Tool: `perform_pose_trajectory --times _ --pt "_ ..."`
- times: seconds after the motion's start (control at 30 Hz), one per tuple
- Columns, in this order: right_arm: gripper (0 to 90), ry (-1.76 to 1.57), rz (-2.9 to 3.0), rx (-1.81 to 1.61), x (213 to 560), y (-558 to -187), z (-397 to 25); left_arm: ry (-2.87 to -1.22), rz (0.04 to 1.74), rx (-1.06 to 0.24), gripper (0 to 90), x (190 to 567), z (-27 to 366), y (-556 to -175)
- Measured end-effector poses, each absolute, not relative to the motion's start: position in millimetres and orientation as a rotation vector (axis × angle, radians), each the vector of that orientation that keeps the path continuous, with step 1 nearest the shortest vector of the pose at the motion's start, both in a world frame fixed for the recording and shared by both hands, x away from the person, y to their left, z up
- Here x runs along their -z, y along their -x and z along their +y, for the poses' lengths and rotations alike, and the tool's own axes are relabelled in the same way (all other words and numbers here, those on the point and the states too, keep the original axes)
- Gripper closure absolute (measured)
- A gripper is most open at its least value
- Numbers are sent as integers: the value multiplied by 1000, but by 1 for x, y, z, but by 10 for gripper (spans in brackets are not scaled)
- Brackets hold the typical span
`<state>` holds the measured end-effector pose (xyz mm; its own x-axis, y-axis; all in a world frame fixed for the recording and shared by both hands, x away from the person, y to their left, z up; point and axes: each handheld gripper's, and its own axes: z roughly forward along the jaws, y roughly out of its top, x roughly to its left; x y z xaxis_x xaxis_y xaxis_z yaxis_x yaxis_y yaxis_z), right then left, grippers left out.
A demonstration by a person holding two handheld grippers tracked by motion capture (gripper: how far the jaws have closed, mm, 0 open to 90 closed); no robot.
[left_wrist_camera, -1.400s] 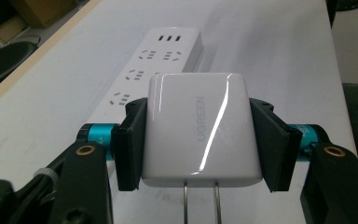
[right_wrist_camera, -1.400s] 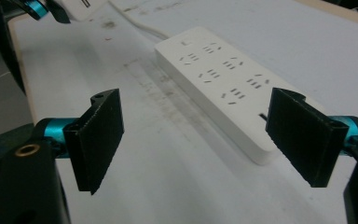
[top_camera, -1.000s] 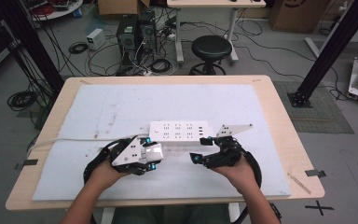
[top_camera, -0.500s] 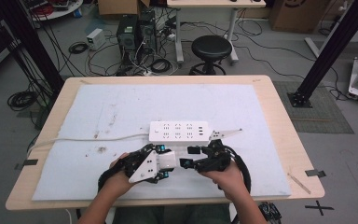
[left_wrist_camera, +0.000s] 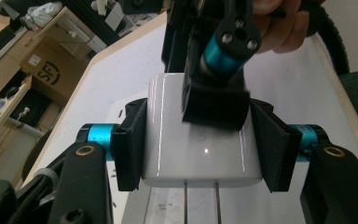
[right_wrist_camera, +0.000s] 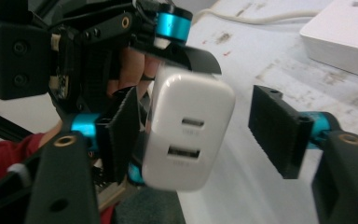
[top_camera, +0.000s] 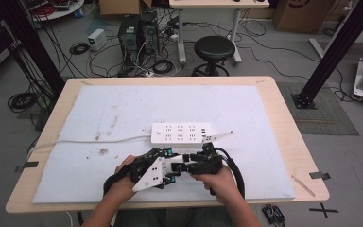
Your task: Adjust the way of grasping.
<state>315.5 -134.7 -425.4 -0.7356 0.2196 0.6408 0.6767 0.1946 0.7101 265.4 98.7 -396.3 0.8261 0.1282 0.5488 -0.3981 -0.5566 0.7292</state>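
Glossy white charger, light, rigid, slippery, sits clamped by its flat sides in my left gripper above the desk; right gripper jaws spread around it, unclosed.

Charger between my right jaws, held by the other gripper.

From the right gripper view I see my right gripper with its two black jaws spread wide: the left pad lies against the side of the white charger, while the right pad stands apart from it with a clear gap. The charger faces me with two ports, one above the other, tilted slightly. Behind it the left gripper, black with blue collars, clamps the charger from the far side, a hand visible among its parts. At the upper right, a white power strip lies on the stained white mat, its cable running off along the top.
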Motion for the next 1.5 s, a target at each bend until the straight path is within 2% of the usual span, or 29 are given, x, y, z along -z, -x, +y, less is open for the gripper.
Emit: perform_pose_trajectory --times 0.27,0.53,0.63,0.7,0.97,1.1,1.37,1.5 --pt "574 786 -2009 1574 427 -318 -132 -2058 -201 -715 423 395 99 -266" --pt "624 791 -1960 1543 431 -320 -134 -2062 -200 -717 415 397 97 -267" --pt "631 798 -1935 1545 430 -322 -135 -2058 -143 -686 396 396 98 -269" --pt "632 808 -1930 1554 430 -322 -137 -2032 -126 -682 341 394 99 -268" --pt "632 862 -1960 1585 425 -323 -150 -2005 -100 -652 296 383 110 -262" --pt "632 890 -1988 1626 418 -321 -162 -2004 -9 -593 253 373 124 -263" --pt "631 907 -2063 1694 402 -316 -185 -2017 168 -527 226 349 158 -273" --pt "631 929 -2075 1707 398 -316 -195 -2007 236 -531 210 343 179 -280"
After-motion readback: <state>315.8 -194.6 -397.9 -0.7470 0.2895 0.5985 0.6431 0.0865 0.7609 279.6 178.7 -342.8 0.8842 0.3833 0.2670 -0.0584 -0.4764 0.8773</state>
